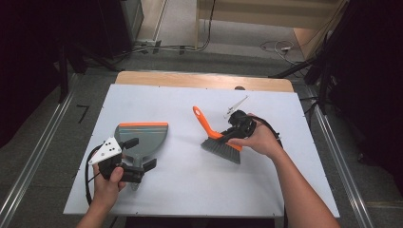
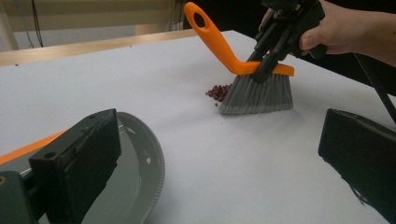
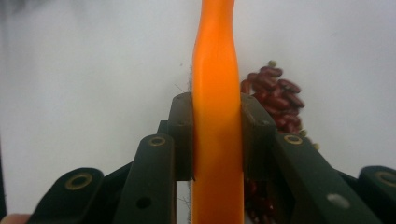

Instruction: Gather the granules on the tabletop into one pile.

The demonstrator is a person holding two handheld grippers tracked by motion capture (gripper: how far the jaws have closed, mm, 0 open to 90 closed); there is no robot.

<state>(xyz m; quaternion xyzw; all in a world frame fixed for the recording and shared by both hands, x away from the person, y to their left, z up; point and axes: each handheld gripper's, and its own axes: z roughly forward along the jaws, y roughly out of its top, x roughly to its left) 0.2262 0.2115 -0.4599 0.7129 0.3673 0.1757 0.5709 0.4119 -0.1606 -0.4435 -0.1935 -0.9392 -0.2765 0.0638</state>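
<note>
- The left gripper (image 1: 140,156) sits at the near left of the white worktop (image 1: 190,190), held in the person's left hand (image 1: 108,183); a grey three-cornered plate rides on top of it.
- Its jaws stand wide apart and released, clamping nothing. In the left gripper view one jaw hangs over the curved back rim of the dustpan (image 2: 144,172), while the other stands over bare worktop.
- The dustpan (image 1: 142,137) is grey with an orange strip along its front lip. It lies flat on the worktop with that lip pointing away from the person, just ahead of the left gripper.
- Between dustpan and brush lies bare white worktop.
- A small heap of dark red beans (image 2: 218,92) lies on the worktop right against the bristles, on the dustpan's side of them.
- The brush (image 1: 216,137) stands right of centre. Its grey bristles (image 2: 257,95) rest on the worktop, and its orange handle slants up and away to a looped end.
- The right gripper (image 1: 228,135), in the person's right hand (image 1: 261,140), is clenched on the brush's orange handle just above the bristles.
- In the right gripper view the two pads (image 3: 183,135) press either side of the handle (image 3: 215,116), with the beans (image 3: 275,100) just beyond.
</note>
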